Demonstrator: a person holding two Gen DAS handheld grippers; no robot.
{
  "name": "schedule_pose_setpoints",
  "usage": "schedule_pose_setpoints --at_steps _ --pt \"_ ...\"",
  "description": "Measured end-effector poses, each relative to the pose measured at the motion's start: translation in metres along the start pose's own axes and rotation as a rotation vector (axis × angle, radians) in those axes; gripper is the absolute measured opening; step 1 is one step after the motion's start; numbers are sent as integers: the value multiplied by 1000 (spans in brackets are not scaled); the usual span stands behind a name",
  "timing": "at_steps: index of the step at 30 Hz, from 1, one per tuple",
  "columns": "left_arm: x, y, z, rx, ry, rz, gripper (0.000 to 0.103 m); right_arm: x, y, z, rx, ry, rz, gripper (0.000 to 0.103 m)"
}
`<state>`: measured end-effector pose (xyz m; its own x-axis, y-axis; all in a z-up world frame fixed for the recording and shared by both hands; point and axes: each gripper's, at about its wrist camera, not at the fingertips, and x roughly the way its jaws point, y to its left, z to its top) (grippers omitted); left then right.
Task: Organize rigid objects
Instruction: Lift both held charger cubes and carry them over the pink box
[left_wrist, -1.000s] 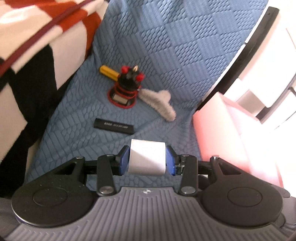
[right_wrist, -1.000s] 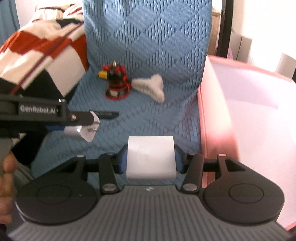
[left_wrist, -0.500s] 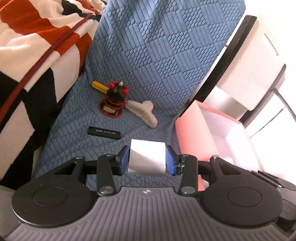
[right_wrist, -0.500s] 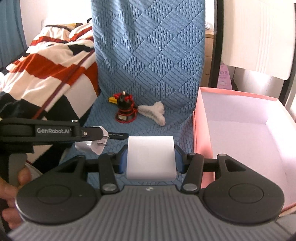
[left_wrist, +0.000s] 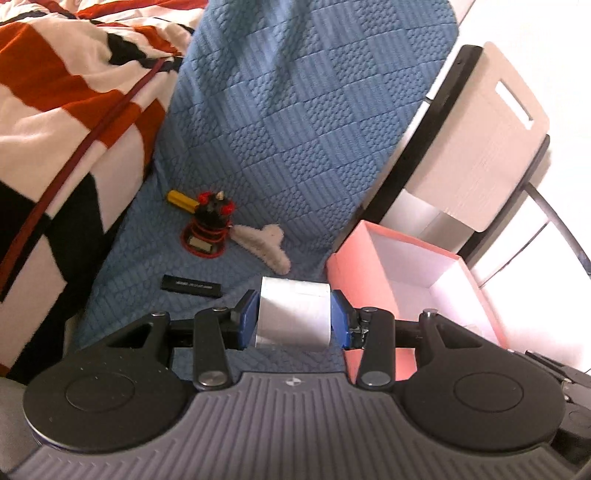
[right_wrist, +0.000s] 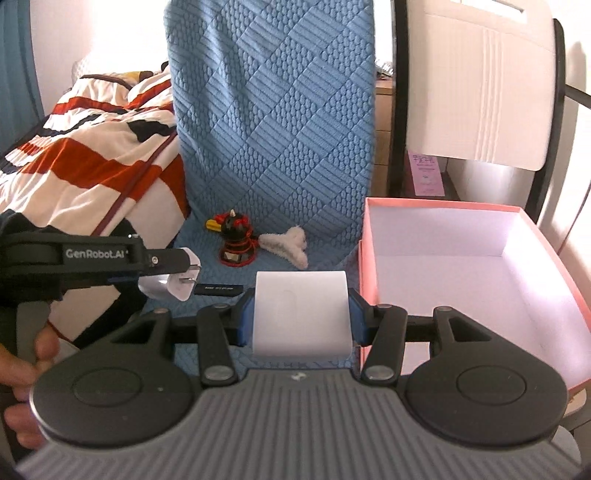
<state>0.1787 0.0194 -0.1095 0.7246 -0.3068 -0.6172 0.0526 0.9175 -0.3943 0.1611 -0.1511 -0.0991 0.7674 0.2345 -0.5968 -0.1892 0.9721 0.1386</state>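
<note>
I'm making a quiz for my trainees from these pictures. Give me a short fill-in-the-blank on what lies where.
1. Each gripper, left and right, is shut on a white ____.
2. The pink box is ____ inside.
3. The black stick lies on the ____ chair cover.
4. The fluffy white clip lies between the red-and-black toy and the ____.

Missing words: block; empty; blue; box

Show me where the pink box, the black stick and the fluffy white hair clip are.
pink box (right_wrist: 436, 209), right wrist view, far rim.
black stick (left_wrist: 192, 285), left wrist view, middle of top face.
fluffy white hair clip (left_wrist: 264, 245), left wrist view, its body.
</note>
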Motion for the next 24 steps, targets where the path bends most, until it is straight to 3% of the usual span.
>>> schedule_pose_setpoints --at_steps 24 --pt "20 -109 -8 107 16 -151 48 -58 -86 -10 110 -56 -157 53"
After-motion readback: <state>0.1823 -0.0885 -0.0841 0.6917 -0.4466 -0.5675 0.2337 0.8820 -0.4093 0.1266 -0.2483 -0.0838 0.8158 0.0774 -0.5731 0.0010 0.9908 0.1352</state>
